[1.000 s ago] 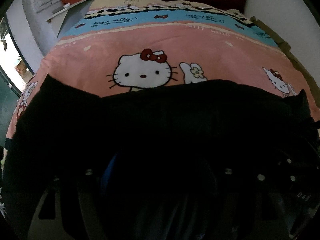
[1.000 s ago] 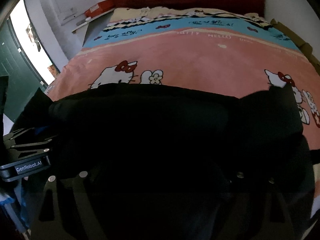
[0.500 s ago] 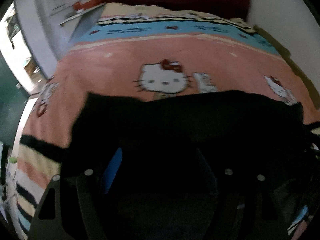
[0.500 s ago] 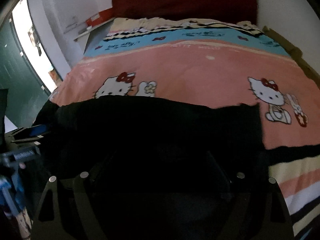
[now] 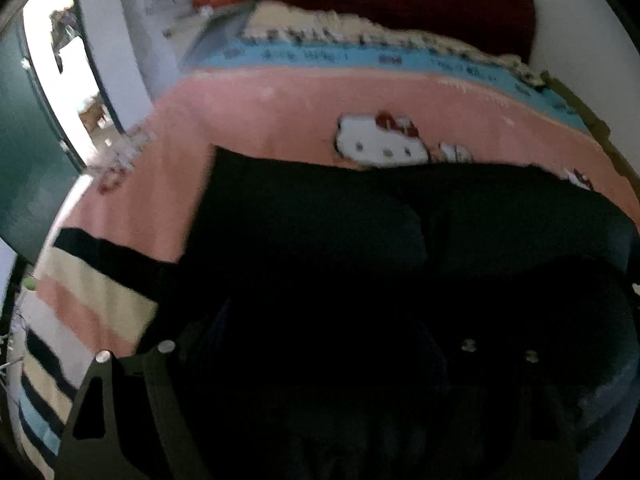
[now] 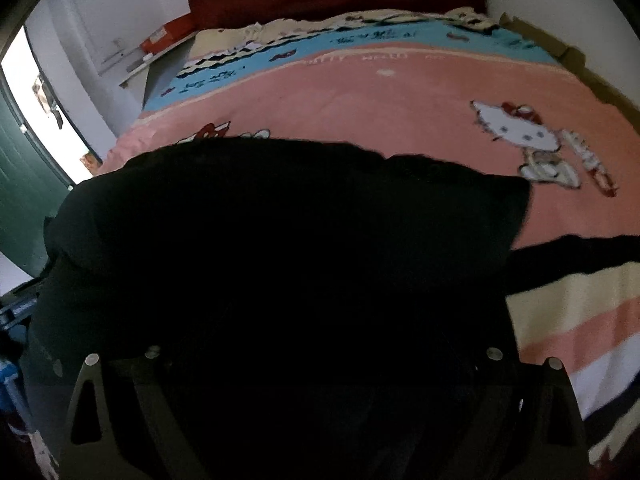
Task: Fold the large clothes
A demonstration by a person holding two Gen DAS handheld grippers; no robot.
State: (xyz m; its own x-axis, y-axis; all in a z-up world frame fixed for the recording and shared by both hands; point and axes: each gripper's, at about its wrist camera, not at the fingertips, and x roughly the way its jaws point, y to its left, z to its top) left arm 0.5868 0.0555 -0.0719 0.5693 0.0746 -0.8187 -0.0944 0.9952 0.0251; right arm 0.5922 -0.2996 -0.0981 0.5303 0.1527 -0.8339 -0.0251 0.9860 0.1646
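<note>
Pink cartoon-cat bedspread [image 5: 280, 120] covers the bed, a dark red headboard [image 5: 400, 0] behind it and a bright doorway [image 5: 52, 80] off to the left.

Through my left wrist camera the black garment [image 5: 320, 220] lies on the near half of the spread, its far edge straight and its left corner square. My left gripper [image 5: 316, 360] sits low over the cloth; its jaws have just been opening and stand wide, but everything between them is too dark for me to say whether fabric is pinched.

From the right wrist camera the same black garment [image 6: 280, 220] ends in a clean right edge, with striped spread bare beyond it. My right gripper [image 6: 320, 360] has also just been widening; any hold is lost in the dark.

I judge one fold laid and being let go, with further folds left. Plenty of open spread lies ahead and to both sides.
</note>
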